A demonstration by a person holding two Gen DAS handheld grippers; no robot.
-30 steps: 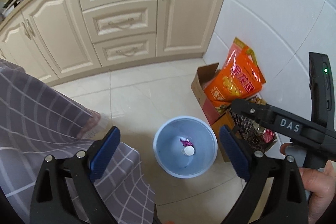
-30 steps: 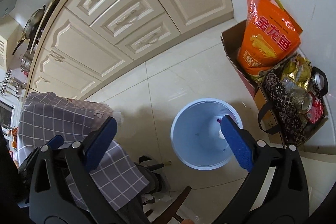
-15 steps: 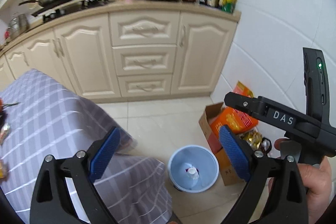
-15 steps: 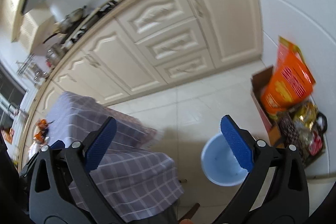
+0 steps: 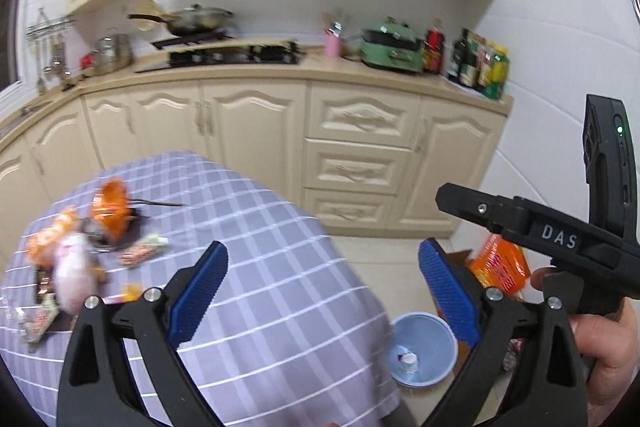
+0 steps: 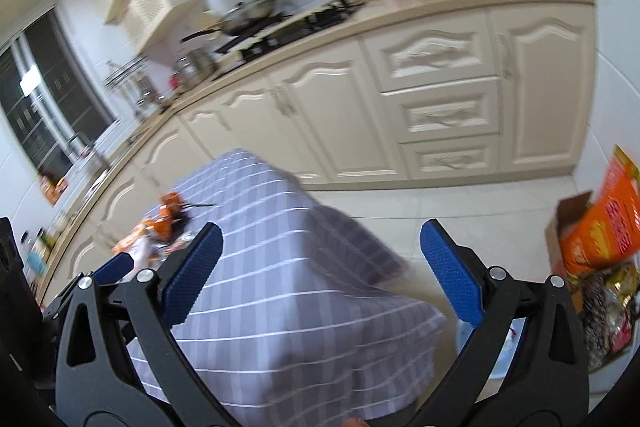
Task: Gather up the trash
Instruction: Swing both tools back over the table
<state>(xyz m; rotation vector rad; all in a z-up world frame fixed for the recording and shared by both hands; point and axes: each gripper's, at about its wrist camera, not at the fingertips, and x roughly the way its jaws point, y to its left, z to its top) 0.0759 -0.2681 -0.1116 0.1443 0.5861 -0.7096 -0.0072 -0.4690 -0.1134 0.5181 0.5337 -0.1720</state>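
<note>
Several pieces of trash lie at the left end of the table with the purple checked cloth: an orange wrapper, a pink-white crumpled piece and small snack packets. The pile also shows in the right wrist view. A light blue bin stands on the floor right of the table and holds a small white-capped item. My left gripper is open and empty above the table. My right gripper is open and empty; its body shows in the left wrist view.
Cream cabinets and a counter with a stove, a pan and bottles run along the back. A cardboard box with an orange bag and other bags stands by the right wall. Tiled floor lies between the table and the cabinets.
Both grippers have swung up from the bin on the floor toward the table, so the tabletop and the trash on it have come into view. Both stay open and empty.
</note>
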